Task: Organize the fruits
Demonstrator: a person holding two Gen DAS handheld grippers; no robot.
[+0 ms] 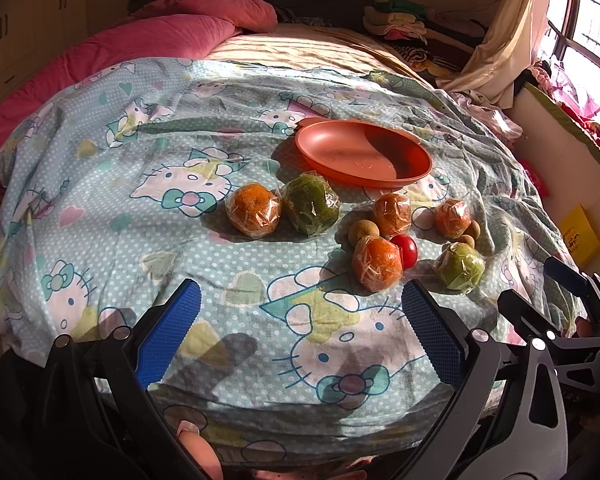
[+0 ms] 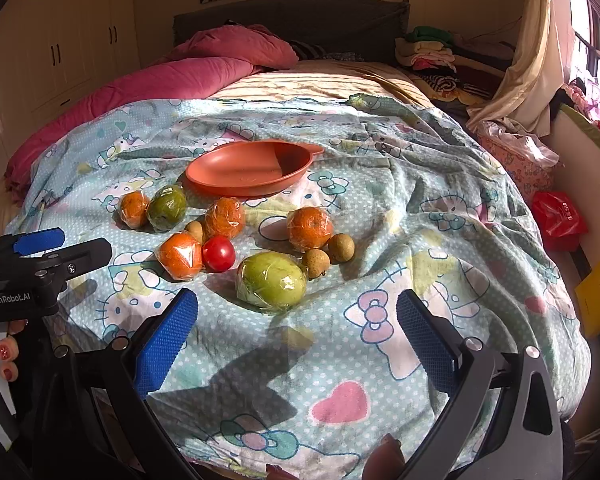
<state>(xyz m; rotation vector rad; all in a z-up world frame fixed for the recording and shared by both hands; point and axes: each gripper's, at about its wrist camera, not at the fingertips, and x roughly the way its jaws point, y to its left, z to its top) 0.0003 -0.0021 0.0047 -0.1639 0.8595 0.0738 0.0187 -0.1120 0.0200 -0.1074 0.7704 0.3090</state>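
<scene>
Both cameras sit low at the near edge of the bed [image 1: 300,52], each looking forward between its own tool's blue pads toward the far headboard [image 2: 292,16]. The left wrist view stands further left, so the orange plate [image 1: 364,152] and fruits lie right of its centre, with the right tool [image 1: 560,280] at its right edge. The right wrist view sees the plate [image 2: 252,168] left of centre and the left tool [image 2: 40,248] at its left edge. Both share the patterned sheet [image 2: 380,200], plate and fruits.
</scene>
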